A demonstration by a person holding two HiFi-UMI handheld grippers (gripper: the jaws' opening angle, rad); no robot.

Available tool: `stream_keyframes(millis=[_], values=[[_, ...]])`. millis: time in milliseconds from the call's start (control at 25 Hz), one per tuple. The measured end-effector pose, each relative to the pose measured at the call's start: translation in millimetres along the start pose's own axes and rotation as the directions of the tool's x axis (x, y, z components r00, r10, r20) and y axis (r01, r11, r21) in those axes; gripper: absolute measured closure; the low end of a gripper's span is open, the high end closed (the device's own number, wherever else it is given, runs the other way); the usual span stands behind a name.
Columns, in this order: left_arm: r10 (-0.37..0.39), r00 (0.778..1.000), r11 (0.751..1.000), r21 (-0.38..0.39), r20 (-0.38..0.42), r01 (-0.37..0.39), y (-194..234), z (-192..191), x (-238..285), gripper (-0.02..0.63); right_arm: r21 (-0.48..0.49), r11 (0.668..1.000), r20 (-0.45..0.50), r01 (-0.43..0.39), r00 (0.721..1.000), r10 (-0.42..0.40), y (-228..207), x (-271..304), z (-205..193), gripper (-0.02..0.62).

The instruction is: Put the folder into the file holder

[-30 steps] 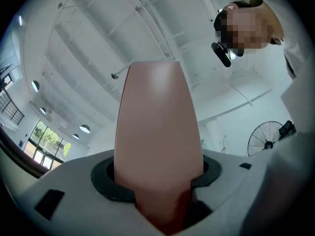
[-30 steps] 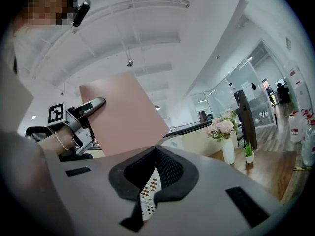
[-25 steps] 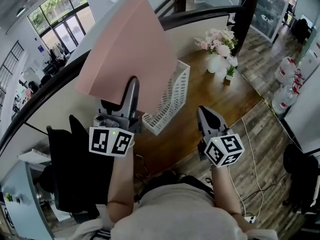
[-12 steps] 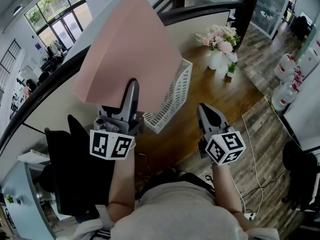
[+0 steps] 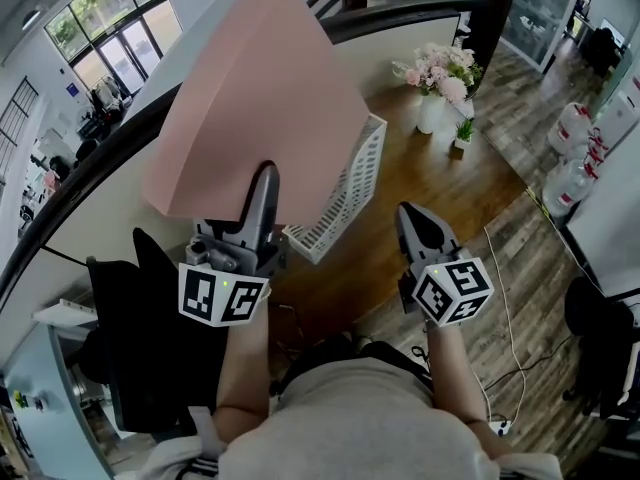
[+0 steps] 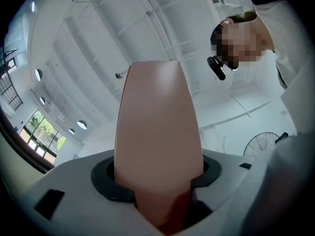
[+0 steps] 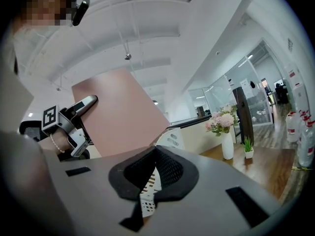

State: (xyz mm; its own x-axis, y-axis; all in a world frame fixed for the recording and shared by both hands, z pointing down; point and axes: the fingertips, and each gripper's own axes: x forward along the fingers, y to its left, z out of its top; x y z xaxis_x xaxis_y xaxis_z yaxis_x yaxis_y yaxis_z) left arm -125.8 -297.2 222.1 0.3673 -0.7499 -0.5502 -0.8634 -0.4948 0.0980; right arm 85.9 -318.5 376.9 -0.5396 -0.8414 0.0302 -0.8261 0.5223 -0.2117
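Folder (image 5: 250, 88), pink and broad, is gripped by its lower edge in the left hand-held gripper (image 5: 262, 183), whose jaws are clamped on it. It rises tilted above and beyond that gripper, well clear of the wooden counter (image 5: 440, 183); in the left gripper view it fills the gap between the jaws and stands straight ahead.

Just right of the left hand-held gripper, and a little beyond it, the white lattice file holder (image 5: 345, 193) sits on the counter; the folder's lower right edge overlaps it in the head view, but I cannot tell whether they touch, and no part of the folder looks to be inside.

Further right, the right hand-held gripper (image 5: 412, 220) has its jaws drawn together at the tips with nothing between them; the file holder lies ahead of it and to its left. Beyond it and to its right stand a vase of flowers (image 5: 435, 83) and a small potted plant (image 5: 462, 140).

The step in hand seems to be carrying and lining up; the insertion is not yet done. The next move likely calls for swinging the folder rightward over the holder's opening, turning it edge-down to match the slot, then lowering it before the jaws let go; the light holder might slide, so the free gripper could steady it.
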Motion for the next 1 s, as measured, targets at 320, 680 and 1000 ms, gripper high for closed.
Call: stream_keyframes(millis=[320, 680, 1000], values=[[-0.027, 1.000, 0.999, -0.029, 0.003, 0.027, -6.5, -4.2, -4.0, 0.311, 0.002, 1.000, 0.002, -0.012, 1.000, 0.012, 2.6, 2.9, 0.2, 0.586], [-0.038, 0.998, 0.999, -0.007, -0.052, 0.038, 3.8, -17.5, -3.5, 0.311, 0.010, 1.000, -0.005, 0.005, 1.000, -0.005, -3.1, -2.8, -2.9, 0.586], [-0.025, 0.993, 0.999, -0.043, -0.112, 0.021, 9.5, -48.2, -7.7, 0.311, 0.018, 1.000, -0.014, 0.023, 1.000, -0.023, -8.3, -6.9, -7.8, 0.586]])
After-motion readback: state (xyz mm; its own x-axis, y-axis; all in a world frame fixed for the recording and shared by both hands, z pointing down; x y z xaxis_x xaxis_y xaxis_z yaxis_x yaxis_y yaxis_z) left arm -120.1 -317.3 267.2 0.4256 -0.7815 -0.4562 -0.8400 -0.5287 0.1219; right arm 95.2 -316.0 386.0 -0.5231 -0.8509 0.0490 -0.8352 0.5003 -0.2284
